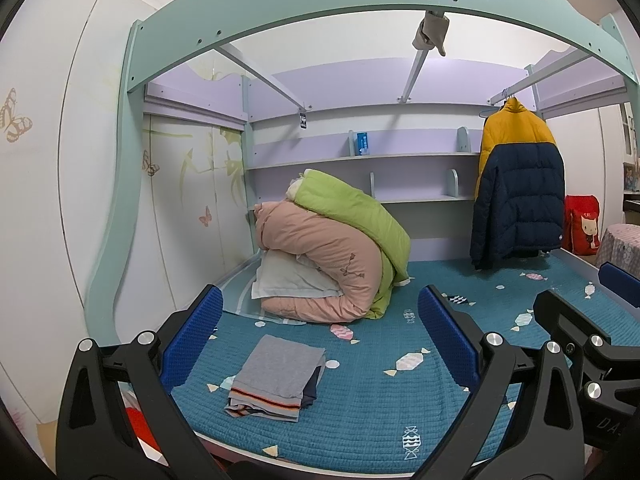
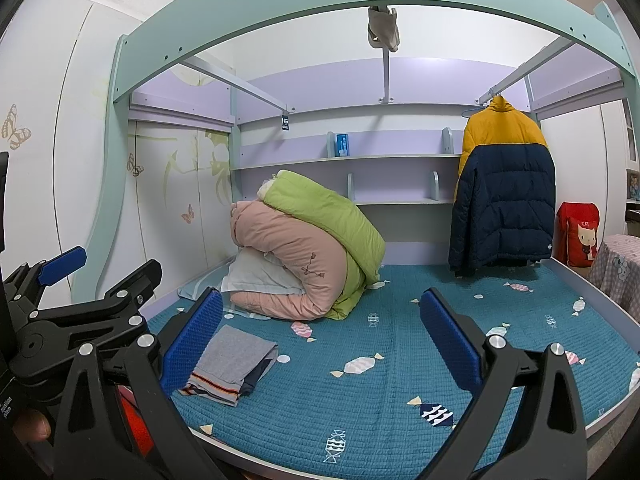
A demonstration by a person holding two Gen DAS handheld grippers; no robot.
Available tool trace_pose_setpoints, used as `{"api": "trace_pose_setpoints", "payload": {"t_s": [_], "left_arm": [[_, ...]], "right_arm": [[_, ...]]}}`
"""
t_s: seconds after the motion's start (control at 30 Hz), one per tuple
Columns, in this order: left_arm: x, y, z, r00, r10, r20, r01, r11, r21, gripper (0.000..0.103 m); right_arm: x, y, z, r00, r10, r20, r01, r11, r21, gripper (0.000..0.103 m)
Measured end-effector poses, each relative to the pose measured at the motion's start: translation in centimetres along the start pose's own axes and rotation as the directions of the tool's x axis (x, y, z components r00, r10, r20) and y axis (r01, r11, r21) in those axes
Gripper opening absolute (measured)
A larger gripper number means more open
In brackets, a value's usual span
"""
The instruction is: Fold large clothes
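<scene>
A yellow and navy puffer jacket (image 1: 518,188) hangs on a hanger from a rail at the back right of the bed; it also shows in the right wrist view (image 2: 502,196). A folded grey garment with striped hem (image 1: 276,376) lies on the teal bedspread (image 1: 380,392) near the front left, and shows in the right wrist view (image 2: 232,364). My left gripper (image 1: 320,332) is open and empty, held above the bed's front edge. My right gripper (image 2: 320,332) is open and empty beside it. Each gripper shows at the edge of the other's view.
A rolled pink and green duvet (image 1: 336,248) with a white pillow sits at the back left. Shelves (image 1: 360,156) line the back wall. A red bag (image 1: 582,224) stands at the right. The loft frame's beam (image 1: 360,4) runs overhead.
</scene>
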State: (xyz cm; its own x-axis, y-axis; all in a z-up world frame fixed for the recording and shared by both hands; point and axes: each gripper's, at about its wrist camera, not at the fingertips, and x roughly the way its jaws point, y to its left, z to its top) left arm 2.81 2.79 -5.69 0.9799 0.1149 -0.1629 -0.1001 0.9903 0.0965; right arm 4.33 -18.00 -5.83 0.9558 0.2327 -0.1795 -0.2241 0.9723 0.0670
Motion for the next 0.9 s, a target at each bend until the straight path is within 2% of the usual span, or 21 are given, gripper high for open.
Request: {"api": "trace_pose_setpoints", "payload": {"t_s": [0.9], "left_arm": [[1.8,1.1,-1.1,1.0,0.006,-0.024,-0.005,1.0,0.024,0.098]], "right_arm": [[1.5,1.3,-1.0,1.0,-0.011,-0.023,0.011,0.999,0.034,0.095]]}}
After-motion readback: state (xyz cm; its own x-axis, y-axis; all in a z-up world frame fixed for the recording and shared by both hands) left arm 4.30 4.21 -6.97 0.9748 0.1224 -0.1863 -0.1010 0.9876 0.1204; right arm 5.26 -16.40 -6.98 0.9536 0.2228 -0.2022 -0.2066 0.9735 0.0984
